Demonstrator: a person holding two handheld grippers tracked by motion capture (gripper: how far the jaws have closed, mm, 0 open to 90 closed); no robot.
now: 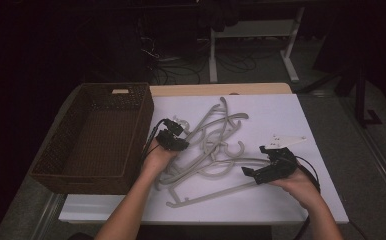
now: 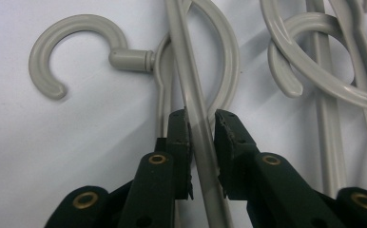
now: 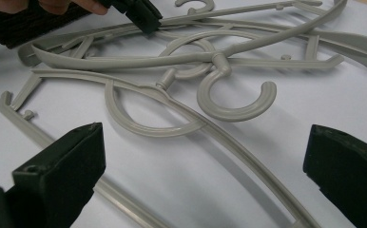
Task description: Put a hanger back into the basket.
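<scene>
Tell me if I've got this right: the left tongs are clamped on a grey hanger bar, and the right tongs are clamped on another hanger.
Not quite. The left tongs are indeed clamped on a grey hanger bar, but the right tongs stand wide open with nothing pinched; another hanger just lies on the white board between them. The right gripper view shows it.

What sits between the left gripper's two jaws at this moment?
In the left gripper view, one grey bar of a hanger from the pile runs between the left gripper, whose jaws are closed against it. The white table lies beneath.
</scene>
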